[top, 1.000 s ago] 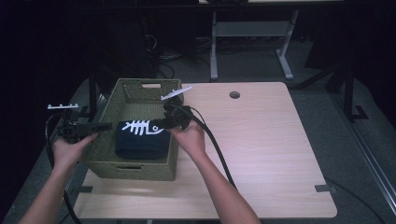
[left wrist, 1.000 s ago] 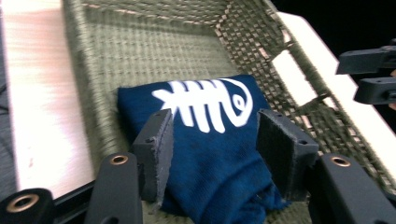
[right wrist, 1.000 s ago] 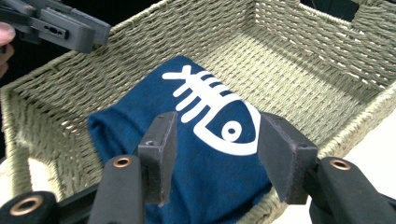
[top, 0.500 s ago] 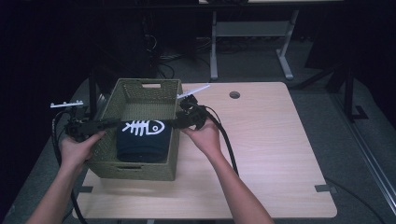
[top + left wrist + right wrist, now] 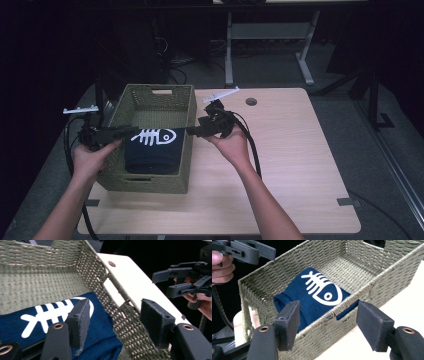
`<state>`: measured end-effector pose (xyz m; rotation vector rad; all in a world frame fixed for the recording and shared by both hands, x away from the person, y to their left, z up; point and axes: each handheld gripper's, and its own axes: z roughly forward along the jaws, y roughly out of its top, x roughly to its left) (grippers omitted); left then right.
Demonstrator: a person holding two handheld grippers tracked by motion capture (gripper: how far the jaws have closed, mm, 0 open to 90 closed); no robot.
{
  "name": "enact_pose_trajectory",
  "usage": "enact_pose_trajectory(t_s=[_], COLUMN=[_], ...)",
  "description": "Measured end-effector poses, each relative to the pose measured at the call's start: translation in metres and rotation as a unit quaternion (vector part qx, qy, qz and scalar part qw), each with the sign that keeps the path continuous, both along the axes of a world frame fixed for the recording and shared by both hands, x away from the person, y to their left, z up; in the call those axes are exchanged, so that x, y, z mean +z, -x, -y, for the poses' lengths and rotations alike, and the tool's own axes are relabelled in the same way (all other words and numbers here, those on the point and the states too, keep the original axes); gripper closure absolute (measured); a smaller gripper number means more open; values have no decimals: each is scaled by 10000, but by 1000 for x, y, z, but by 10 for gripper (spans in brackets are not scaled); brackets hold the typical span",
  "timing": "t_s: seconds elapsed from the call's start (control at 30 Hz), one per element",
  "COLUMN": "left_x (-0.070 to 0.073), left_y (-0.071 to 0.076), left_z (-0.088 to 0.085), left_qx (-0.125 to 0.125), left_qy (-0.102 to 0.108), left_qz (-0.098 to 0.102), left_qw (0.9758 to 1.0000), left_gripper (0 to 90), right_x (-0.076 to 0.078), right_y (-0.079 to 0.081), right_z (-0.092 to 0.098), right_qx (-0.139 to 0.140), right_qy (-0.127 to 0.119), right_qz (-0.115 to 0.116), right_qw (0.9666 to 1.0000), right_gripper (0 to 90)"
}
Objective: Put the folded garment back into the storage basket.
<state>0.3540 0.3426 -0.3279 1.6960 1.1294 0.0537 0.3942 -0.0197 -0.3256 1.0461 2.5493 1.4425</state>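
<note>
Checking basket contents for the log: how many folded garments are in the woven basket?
1. A folded navy garment with a white fishbone print lies in the near half of the woven basket. Anything beneath it would be hidden.

Rough woven basket [image 5: 150, 182], soft matt cloth [image 5: 152, 152], smooth wooden table [image 5: 290, 165]

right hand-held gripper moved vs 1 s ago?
Yes. In the high view the right hand-held gripper has drawn back rightward from over the folded shirt to the basket right wall, its jaws just opening with nothing between them.
</note>
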Motion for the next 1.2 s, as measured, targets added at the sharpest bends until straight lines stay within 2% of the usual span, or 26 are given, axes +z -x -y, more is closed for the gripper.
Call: enact_pose_trajectory(t_s=[0.47, 0.83, 1.2], left_x=[2, 5, 9], left_y=[0, 1, 0], left_z=[18, 35, 63], left_qx=[-173, -247, -508], left_qy=[105, 65, -57], left_qz=[37, 37, 103], left_qw=[9998, 9997, 9986], left_gripper=[395, 372, 340], right_x=[5, 3, 3], right_y=[3, 4, 8], right_z=[27, 49, 74], right_qx=[-84, -145, -272], right_qy=[13, -15, -12], right_qz=[90, 86, 60], right_qw=[9999, 9999, 9996], right_gripper=[327, 290, 270])
